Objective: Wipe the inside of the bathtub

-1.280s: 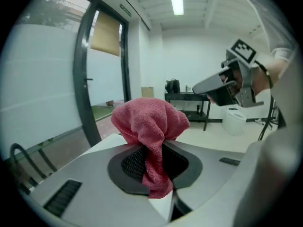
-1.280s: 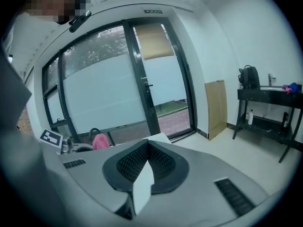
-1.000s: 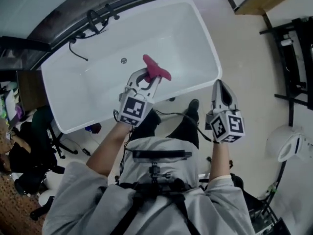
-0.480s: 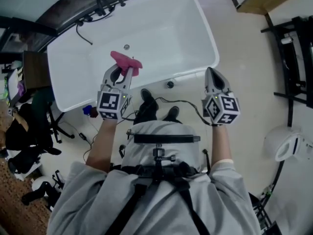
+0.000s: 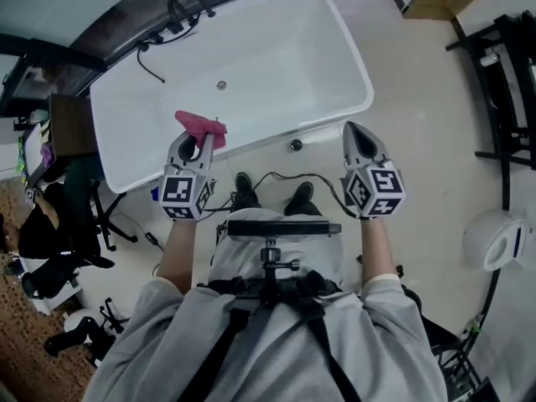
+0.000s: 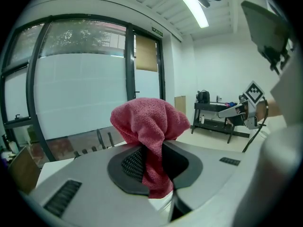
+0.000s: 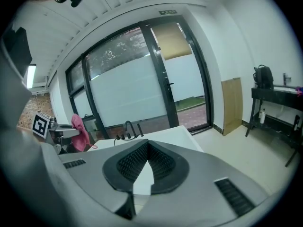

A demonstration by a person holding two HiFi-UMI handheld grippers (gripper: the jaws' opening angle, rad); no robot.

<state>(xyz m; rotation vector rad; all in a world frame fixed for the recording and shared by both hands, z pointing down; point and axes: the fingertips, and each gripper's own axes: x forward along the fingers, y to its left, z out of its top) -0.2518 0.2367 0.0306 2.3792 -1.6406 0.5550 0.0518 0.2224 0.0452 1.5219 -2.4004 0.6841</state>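
Fingers [image 6: 134, 162] of left gripper [image 5: 201, 144] pinch cloth [image 6: 149, 121] — bathtub [image 5: 276, 57] on beige floor [image 5: 419, 115].

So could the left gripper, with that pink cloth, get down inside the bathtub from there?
Probably yes. The left gripper holds the pink cloth in its jaws over the near rim of the bathtub, and nothing lies between it and the open basin, though the person may need to bend.
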